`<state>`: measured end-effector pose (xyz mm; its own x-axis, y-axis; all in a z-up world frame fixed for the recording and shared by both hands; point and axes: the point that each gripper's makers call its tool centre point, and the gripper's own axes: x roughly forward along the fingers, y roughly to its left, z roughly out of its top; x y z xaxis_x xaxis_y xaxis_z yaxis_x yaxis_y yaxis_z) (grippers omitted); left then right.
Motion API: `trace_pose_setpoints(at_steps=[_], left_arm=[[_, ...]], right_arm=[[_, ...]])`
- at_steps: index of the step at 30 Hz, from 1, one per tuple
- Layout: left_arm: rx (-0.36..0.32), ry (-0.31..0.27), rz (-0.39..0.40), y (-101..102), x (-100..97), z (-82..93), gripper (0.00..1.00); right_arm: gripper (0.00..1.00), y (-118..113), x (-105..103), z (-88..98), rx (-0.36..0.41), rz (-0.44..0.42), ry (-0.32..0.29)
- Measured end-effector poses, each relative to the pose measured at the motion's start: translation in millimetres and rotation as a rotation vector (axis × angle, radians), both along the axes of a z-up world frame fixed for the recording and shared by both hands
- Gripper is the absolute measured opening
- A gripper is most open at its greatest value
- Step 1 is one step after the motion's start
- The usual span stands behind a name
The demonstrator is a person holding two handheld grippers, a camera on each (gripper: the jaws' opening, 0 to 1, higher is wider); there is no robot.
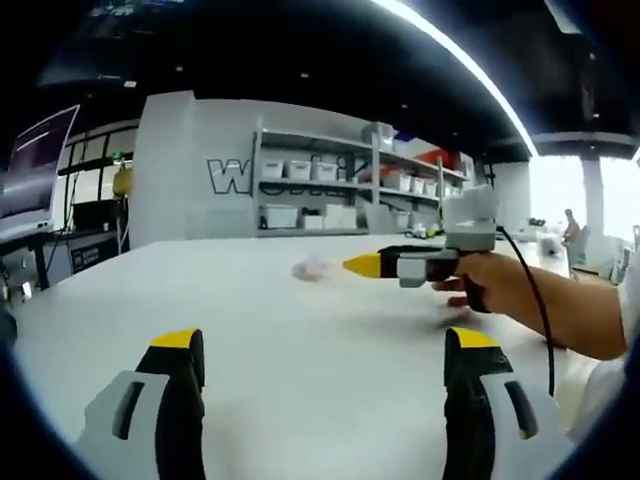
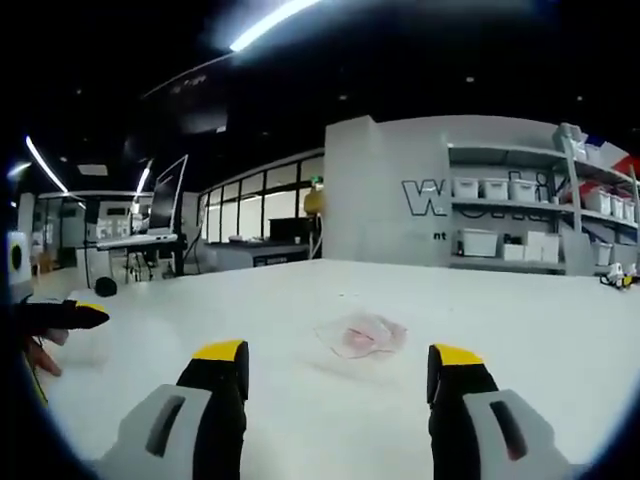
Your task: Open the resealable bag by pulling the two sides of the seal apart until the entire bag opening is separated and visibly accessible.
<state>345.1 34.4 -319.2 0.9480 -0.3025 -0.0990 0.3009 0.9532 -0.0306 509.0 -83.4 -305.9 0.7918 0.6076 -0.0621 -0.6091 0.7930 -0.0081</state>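
Bag (image 2: 362,335) lies flat on the table (image 2: 520,320) ahead of my right gripper (image 2: 340,375), so with both grippers wide open and empty I bring the left gripper (image 1: 325,355) closer, then pinch each seal lip separately.

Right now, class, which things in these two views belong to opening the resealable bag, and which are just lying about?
Belong to the job:
resealable bag, lying on the white table
left gripper, jaws apart
right gripper, jaws apart

Just lying about:
shelves of white bins by the wall
monitor
small yellow object at the table's far edge
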Motion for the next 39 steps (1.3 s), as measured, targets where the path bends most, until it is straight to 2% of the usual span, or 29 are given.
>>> trace_pose_setpoints(at_steps=[39], left_arm=[[-0.011, 0.026, -0.017, -1.6, -1.9, -6.1, 0.93]], right_arm=[[0.72, -10.1, -6.7, 2.8, 0.006, -0.011, -0.004]])
